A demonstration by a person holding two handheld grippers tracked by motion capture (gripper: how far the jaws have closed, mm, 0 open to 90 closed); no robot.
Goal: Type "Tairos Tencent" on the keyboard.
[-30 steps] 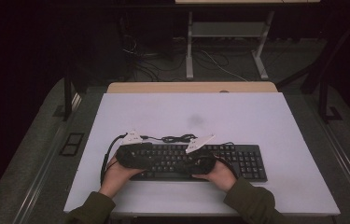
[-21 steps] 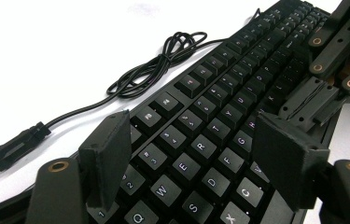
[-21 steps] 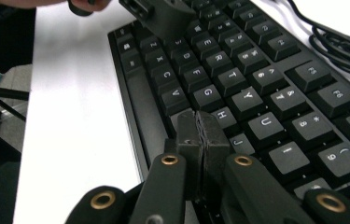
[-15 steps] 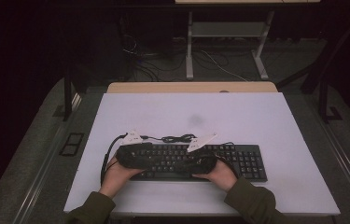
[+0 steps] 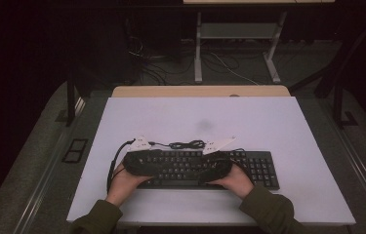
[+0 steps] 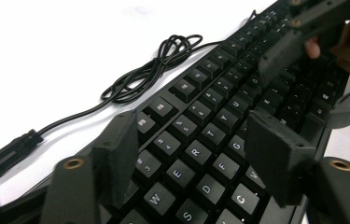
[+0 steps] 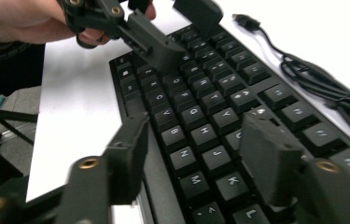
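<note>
both hovering over the keyboard (image 5: 205, 168) on the white surface (image 5: 268, 126): right gripper (image 7: 196, 158) just spreading, left gripper (image 6: 196, 158) spread but narrowing slightly, nothing pinched; probably between key presses.

**Black grippers, olive sleeves**

The person wore olive-green sleeves (image 5: 273, 214) that reached to the wrists. Each hand carried a black gripper. The left gripper (image 6: 196, 154) had two blocky matt-black jaws with flat rectangular pads, set on arms fixed with brass-coloured screws. The right gripper (image 7: 200, 154) was built the same way, with brass screws at its joints. Each bore a pale three-cornered plate (image 5: 141, 143) on top, and a black cable (image 5: 113, 163) trailed from the left one.
</note>
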